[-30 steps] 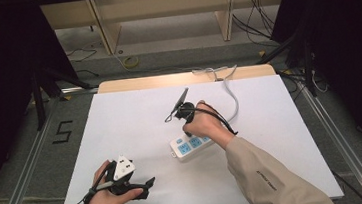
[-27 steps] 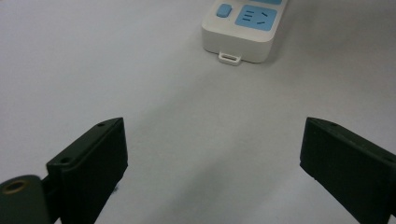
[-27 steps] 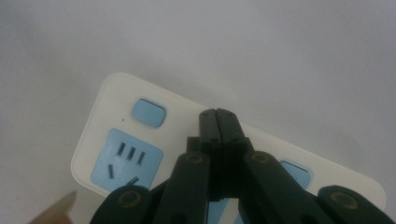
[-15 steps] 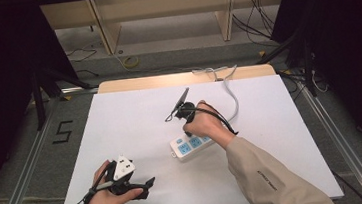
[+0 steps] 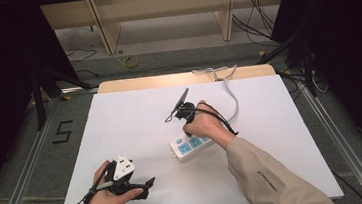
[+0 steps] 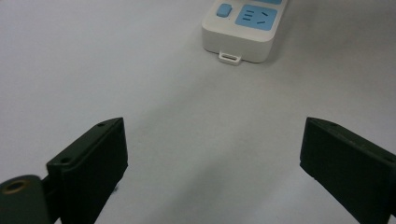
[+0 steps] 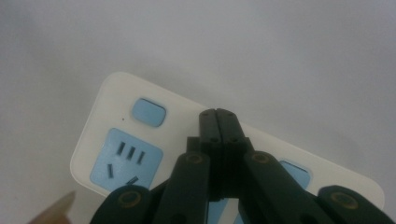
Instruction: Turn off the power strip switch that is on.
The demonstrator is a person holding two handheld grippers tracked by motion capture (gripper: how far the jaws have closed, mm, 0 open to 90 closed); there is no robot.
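While the left gripper (image 6: pixel 212 163) hung spread apart with nothing between its jaws, the power strip (image 7: pixel 140 140) lay directly beneath the clenched, empty right gripper (image 7: pixel 217 114).

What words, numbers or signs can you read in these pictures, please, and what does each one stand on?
"5": a black figure on the grey floor left of the table, in the high view.
Small dark print on the person's sleeve: too small to read.
The power strip bears no readable lettering in the two gripper views.
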